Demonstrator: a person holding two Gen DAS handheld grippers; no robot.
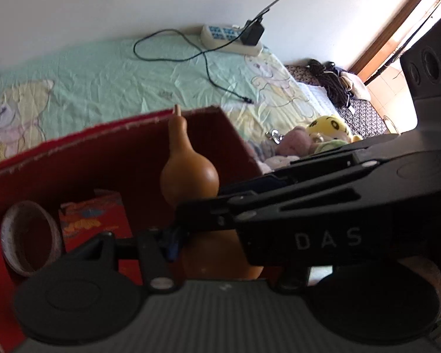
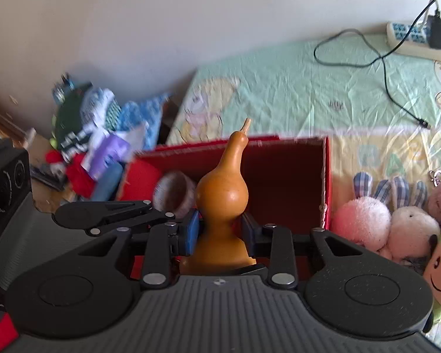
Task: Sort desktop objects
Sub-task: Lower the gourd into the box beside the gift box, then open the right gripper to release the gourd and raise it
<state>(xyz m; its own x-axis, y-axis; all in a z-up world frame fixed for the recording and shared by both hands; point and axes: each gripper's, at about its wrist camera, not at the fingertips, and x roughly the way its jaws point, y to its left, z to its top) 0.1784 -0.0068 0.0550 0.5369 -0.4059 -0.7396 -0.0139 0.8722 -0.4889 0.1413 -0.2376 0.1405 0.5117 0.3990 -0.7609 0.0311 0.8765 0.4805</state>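
Gourd (image 2: 220,206), prob. dried, light, hard-shelled, slick & crackable, stands upright over the red box (image 2: 325,176), right gripper (image 2: 219,232) pinching its narrow waist w/ blue pads (image 2: 192,231) — best hold; left gripper (image 1: 173,235): can't tell.

right claw (image 2: 219,232) clamps upright gourd (image 2: 222,194) at waist | over red box (image 2: 326,176) | tape roll (image 2: 175,192) inside

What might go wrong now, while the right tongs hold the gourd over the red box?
1. The right tongs pinch the gourd only at its narrow, smooth waist, so it may slip or tip.
2. The tape roll lies in the red box close beside it; lowering may knock it.
3. The left tongs are very close by and may collide.
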